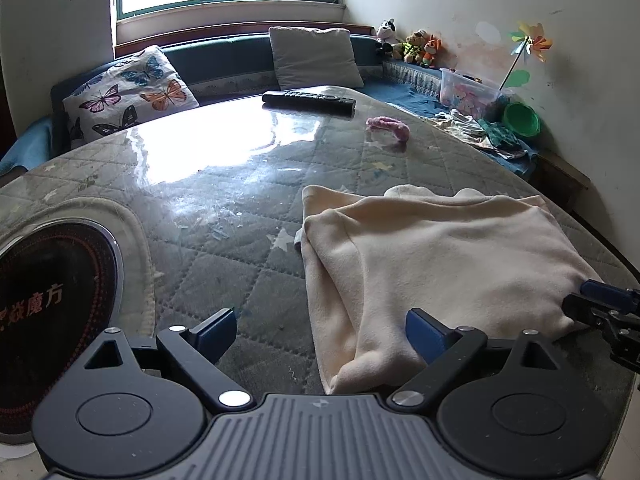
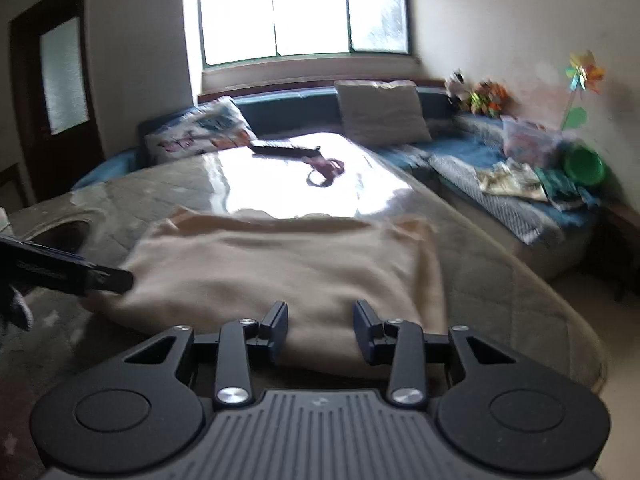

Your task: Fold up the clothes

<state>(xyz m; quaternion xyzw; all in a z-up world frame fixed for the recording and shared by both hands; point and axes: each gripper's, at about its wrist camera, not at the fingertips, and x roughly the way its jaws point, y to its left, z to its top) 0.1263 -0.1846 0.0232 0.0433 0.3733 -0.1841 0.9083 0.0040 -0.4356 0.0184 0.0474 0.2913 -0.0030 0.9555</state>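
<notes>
A cream garment (image 1: 440, 260), folded into a rough rectangle, lies flat on the right half of the glass-topped table (image 1: 240, 200). My left gripper (image 1: 322, 332) is open wide at the garment's near left corner. Its right pad rests against the fabric edge and its left pad hangs over bare table. My right gripper (image 1: 588, 300) touches the garment's near right corner. In the right wrist view the right gripper (image 2: 320, 328) stands partly open over the near edge of the garment (image 2: 280, 264), its pads apart and pinching no fabric. One of the left gripper's fingers (image 2: 100, 278) pokes in from the left.
A black remote (image 1: 308, 102) and a pink hair tie (image 1: 390, 128) lie at the table's far side. A round cooktop (image 1: 52, 300) is set into the table on the left. A bench holds pillows (image 1: 128, 96), plush toys (image 1: 420, 46), a toy box (image 1: 468, 90) and a green bowl (image 1: 522, 118).
</notes>
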